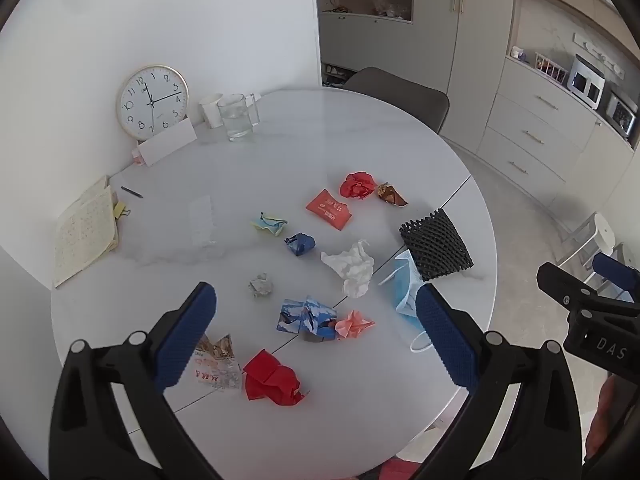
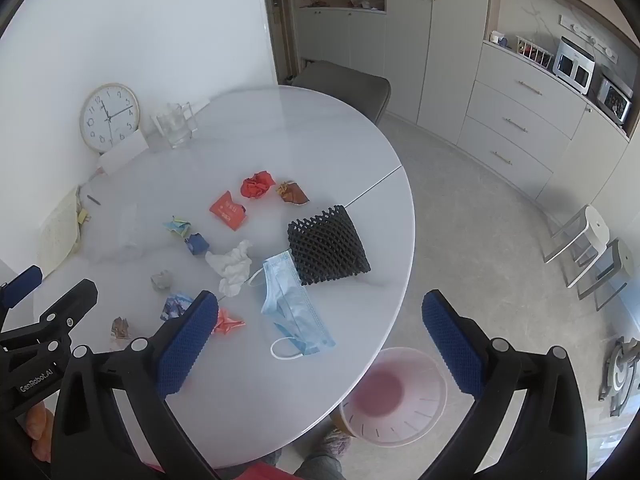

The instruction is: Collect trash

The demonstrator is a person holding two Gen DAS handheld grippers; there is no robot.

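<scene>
Now both grippers hover above the near edge of the round white worktop, each spread wide with nothing between its blue pads. The left gripper hangs over the near litter; the right gripper sits further right, half over the floor, above a pink bin that stands on the floor just beside the worktop's edge.

Trash lies scattered across the worktop, and the white tissue makes a fair landmark near the middle of it. Just right of the tissue lies a blue mask, its far end touching a black foam net (the net reaches the worktop's right rim). Left of the tissue sit a blue ball and, just beyond that, a yellow-blue scrap. Beyond the tissue lie an orange packet, a red ball and a brown wrapper just beside it. Nearer than the tissue come a grey ball, a blue-white wad touching a pink scrap, then a red sheet and a printed wrapper partly hidden behind the left pad.

Well beyond the tissue, against the wall, stand a clock, a glass jug and a mug; a notebook lies at the far left.
</scene>
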